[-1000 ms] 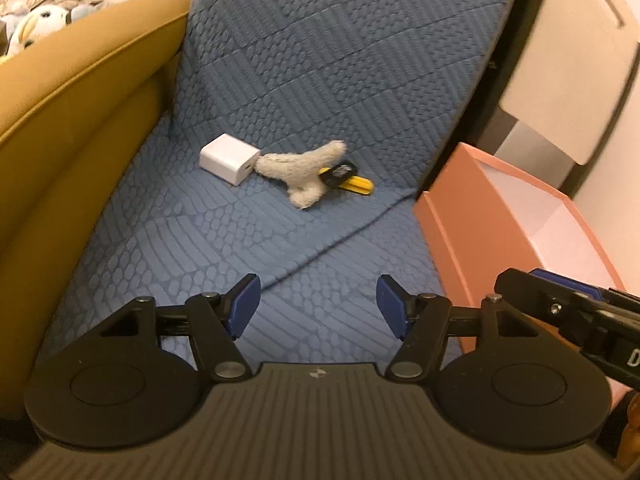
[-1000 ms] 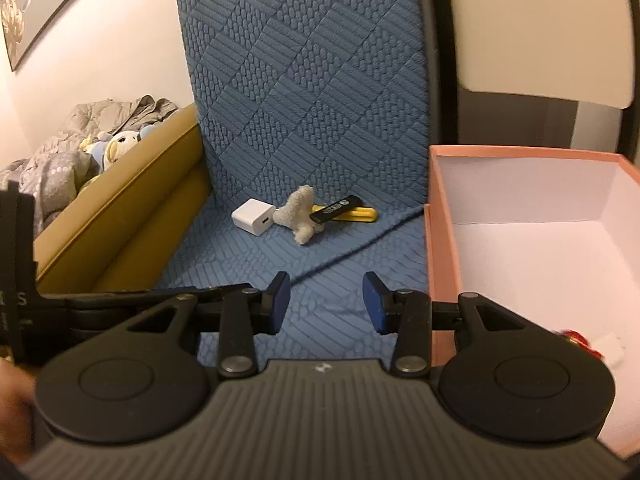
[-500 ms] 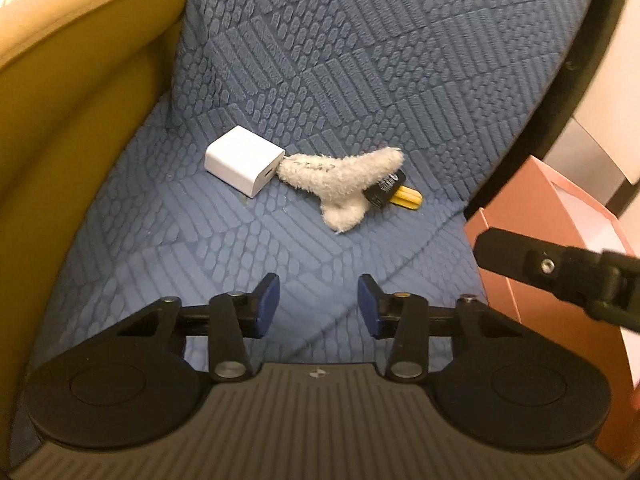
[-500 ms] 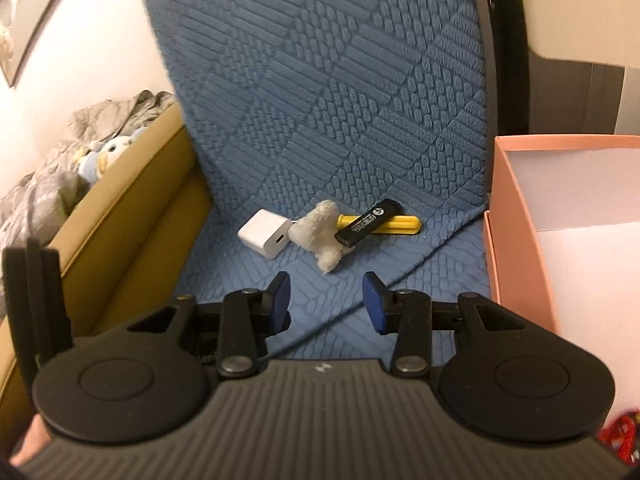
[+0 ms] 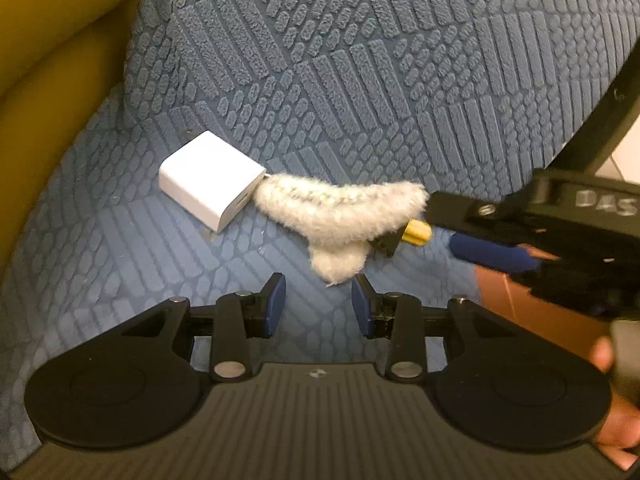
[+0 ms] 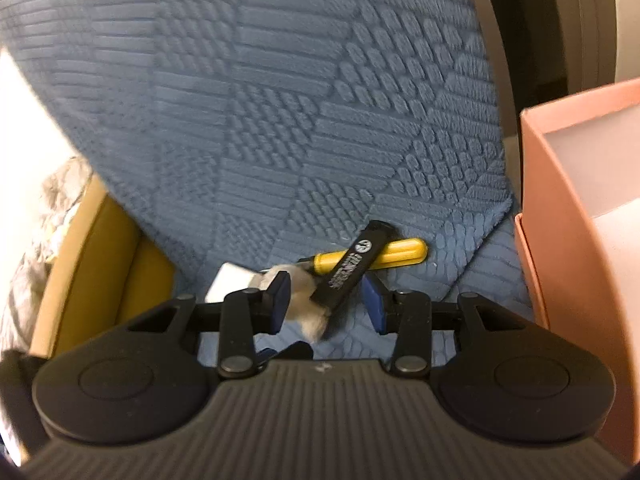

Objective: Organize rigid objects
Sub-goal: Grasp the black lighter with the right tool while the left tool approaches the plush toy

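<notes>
On the blue textured cushion (image 5: 360,80) lie a white charger cube (image 5: 208,190), a fluffy white plush piece (image 5: 340,216), a black flat stick with white lettering (image 6: 356,268) and a yellow handle (image 6: 392,254) under it. My left gripper (image 5: 319,300) hovers just short of the plush's lower tip. Its jaws are closing and the pads press on nothing. My right gripper (image 6: 326,300) straddles the near end of the black stick and the plush (image 6: 304,308), with its pads apart from both. In the left wrist view one blue finger (image 5: 492,256) of the right gripper reaches in beside the yellow handle.
A pink open box (image 6: 560,200) stands at the cushion's right edge, its corner (image 5: 512,300) showing behind the right gripper. A mustard sofa arm (image 5: 48,60) bounds the left side. A hand (image 5: 608,360) holds the right gripper.
Both grippers have come in low toward the pile. The left jaws have narrowed. The right gripper now stands over the black stick, and the pink box has slid toward the frame edges.
</notes>
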Tool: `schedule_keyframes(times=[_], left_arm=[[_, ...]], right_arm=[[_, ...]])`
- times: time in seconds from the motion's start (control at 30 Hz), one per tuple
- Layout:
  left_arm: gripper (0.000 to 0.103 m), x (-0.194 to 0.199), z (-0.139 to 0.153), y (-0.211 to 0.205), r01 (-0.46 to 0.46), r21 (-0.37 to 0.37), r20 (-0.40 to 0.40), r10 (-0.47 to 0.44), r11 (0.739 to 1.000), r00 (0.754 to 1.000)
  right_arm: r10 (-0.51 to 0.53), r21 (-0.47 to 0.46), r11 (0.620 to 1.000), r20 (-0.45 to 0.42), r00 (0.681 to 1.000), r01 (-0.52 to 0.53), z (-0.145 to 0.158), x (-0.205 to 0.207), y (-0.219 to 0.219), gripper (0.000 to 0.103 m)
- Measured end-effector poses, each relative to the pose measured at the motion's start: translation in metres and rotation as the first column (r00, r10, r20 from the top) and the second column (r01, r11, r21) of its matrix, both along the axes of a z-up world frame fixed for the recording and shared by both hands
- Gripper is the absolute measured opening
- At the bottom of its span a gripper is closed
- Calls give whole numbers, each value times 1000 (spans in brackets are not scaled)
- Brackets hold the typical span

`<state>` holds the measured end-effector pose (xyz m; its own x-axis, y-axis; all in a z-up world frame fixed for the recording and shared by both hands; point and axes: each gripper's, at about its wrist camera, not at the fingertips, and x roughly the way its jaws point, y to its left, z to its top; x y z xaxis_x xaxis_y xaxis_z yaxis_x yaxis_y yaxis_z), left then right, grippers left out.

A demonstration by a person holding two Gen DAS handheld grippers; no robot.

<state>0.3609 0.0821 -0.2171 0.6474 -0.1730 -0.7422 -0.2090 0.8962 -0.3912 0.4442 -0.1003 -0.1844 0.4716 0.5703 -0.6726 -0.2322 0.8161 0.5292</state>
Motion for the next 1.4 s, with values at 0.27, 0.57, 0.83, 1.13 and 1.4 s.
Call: schedule_keyframes(times=[0.27, 0.57, 0.83, 1.13, 1.4], left_arm=[[42, 19, -5, 4, -25, -70, 7, 26, 997, 1000], [45, 34, -13, 14, -55, -159, 28, 61, 986, 998], [52, 39, -14, 14, -73, -168, 32, 80, 983, 996], [43, 53, -20, 19, -83, -159, 25, 88, 984, 996], [31, 56, -7, 15, -37, -98, -31, 34, 995, 999]], right_arm=[[-58, 90, 993, -132, 990, 71, -28, 29, -4, 44], [-76, 140, 985, -197, 977, 105, -38, 45, -7, 35], [-63, 118, 989, -217, 974, 91, -45, 45, -17, 14], [-3, 25, 1000, -162, 987, 7, -27, 37, -15, 13], [31, -30, 999, -127, 991, -35, -33, 29, -8, 12]])
